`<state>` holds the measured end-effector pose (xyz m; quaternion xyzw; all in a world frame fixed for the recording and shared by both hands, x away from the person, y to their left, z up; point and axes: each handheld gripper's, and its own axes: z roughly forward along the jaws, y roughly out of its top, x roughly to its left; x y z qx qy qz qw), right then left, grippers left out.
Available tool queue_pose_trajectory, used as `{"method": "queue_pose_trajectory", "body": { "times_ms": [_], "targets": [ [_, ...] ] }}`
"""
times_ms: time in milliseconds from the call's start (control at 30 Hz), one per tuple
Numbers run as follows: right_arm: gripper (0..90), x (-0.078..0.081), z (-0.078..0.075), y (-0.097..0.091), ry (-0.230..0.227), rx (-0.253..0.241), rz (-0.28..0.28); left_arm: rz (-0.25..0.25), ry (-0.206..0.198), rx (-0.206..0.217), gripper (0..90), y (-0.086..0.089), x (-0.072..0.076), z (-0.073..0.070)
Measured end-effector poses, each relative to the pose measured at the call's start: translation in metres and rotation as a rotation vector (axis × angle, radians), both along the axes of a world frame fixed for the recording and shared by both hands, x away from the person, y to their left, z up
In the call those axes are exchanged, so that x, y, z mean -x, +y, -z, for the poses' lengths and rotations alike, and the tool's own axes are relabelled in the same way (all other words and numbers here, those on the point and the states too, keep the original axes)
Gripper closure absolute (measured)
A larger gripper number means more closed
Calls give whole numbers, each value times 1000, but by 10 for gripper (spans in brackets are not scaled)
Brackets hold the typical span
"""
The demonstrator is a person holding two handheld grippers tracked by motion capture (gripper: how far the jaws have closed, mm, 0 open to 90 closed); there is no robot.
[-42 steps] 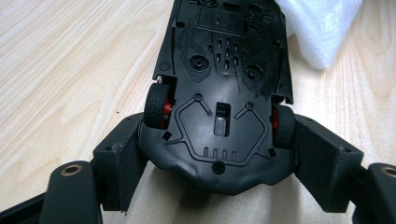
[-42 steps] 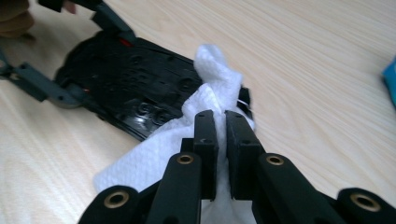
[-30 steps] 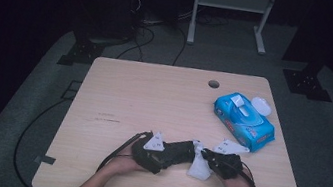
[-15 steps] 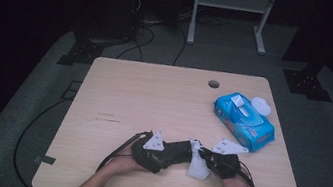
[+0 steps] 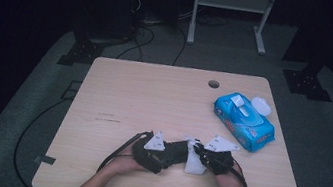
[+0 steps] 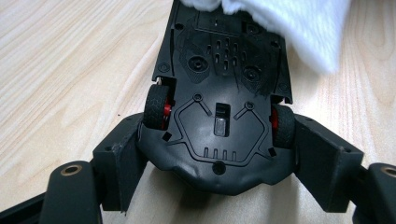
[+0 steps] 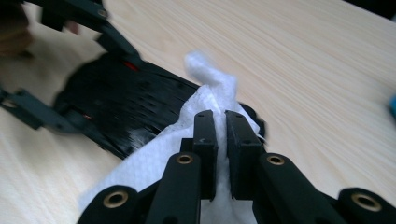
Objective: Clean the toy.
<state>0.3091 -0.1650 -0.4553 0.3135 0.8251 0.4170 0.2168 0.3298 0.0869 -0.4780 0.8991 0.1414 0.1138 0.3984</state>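
Note:
A black toy car point(image 6: 222, 116) lies belly up, with its underside and red-hubbed wheels facing the left gripper view. My left gripper point(image 6: 219, 154) is shut on the toy car, one jaw pressing on each rear wheel. In the high view the toy car point(image 5: 176, 151) is held low over the table's front middle by the left gripper point(image 5: 165, 155). My right gripper point(image 7: 221, 119) is shut on a crumpled white wipe point(image 7: 205, 88), which rests against the front end of the car point(image 7: 116, 102). The same wipe point(image 6: 289, 28) covers the car's far end, and from above the wipe point(image 5: 192, 162) sits between both grippers.
A blue pack of wipes point(image 5: 244, 120) with its white lid flipped open lies at the table's right side. A small round hole point(image 5: 213, 84) sits near the wooden table's point(image 5: 143, 100) far edge. Cables trail from both grippers off the front edge.
The right gripper and its wipe have shifted slightly to the left against the car. The left gripper and the car have stayed put.

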Motion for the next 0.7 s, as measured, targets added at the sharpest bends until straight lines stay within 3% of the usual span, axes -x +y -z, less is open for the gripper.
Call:
{"method": "queue_pose_trajectory", "body": {
  "times_ms": [67, 200, 267, 367, 467, 533, 633, 700],
  "targets": [
    [828, -1, 0, 1, 10, -8, -18, 1, 2, 2, 240, 1, 0, 0],
    [830, -8, 0, -13, 13, -13, 54, -3, 10, 12, 240, 0, 0, 0],
    [832, -7, -1, -11, -1, -4, 61, -4, -1, 5, 240, -2, 0, 0],
    [832, -6, -2, -1, -12, -15, 14, 6, -8, 3, 240, -2, 1, 1],
    [831, -9, -3, 10, -41, 31, -11, 10, -13, -3, 240, -3, 2, 1],
    [832, -12, -3, 5, -37, 30, 11, 7, -1, 6, 240, -3, 2, 0],
    [833, -19, -4, -15, -19, 14, 97, 16, -17, -5, 240, -3, 2, 1],
    [833, -18, -2, -14, -18, -3, 92, 14, -15, -6, 240, -3, 2, 1]
  ]
}}
